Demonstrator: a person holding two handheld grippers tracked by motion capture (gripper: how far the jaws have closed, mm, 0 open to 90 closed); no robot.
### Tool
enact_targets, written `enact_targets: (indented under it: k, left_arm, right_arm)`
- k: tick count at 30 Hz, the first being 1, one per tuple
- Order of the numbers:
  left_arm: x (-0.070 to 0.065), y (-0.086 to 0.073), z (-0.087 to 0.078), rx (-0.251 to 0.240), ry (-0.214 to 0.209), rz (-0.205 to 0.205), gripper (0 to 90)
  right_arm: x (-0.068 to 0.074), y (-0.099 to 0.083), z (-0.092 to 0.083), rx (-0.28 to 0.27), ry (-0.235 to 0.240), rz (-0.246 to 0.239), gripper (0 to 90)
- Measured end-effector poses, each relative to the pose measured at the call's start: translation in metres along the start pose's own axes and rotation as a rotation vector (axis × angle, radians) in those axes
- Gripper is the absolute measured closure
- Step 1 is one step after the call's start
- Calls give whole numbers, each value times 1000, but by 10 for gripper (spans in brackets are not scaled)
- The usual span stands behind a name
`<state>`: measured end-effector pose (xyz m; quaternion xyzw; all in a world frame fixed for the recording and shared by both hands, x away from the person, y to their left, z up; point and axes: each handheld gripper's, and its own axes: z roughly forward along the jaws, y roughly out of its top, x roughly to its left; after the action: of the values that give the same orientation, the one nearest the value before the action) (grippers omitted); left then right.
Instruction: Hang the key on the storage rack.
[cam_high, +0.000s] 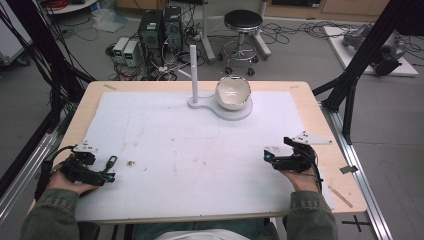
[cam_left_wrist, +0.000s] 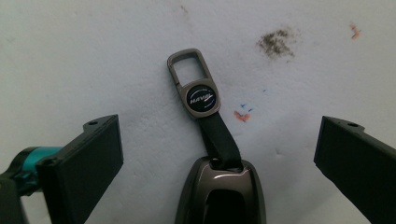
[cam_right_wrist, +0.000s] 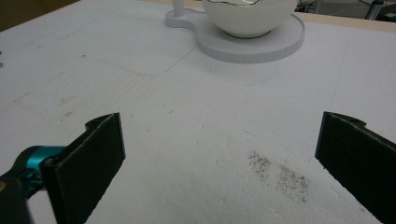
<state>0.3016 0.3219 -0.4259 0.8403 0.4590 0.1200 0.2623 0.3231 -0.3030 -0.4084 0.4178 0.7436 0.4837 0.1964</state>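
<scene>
Lying between wide jaws, key fob (cam_left_wrist: 219, 191), lower end cut off

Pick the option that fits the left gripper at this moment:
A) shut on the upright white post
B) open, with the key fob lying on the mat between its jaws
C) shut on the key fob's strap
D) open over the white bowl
B: in the left gripper view the left gripper has its jaws wide apart, and the key fob lies flat on the white mat between them, untouched.
</scene>
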Motion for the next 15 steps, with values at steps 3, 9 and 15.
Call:
enact_targets:
  k: [3, 9, 15]
  left_arm:
    - [0, 3, -1, 18, 4, 12, 32]
    - [-2, 6, -3, 39, -56, 18, 172]
    - [-4, 8, -1, 83, -87, 36, 350]
  right_arm:
    - [0, 0, 0, -1, 2, -1, 5]
    - [-1, -1, 1, 3, 5, 2, 5]
    - [0, -1, 0, 6, 4, 7, 5]
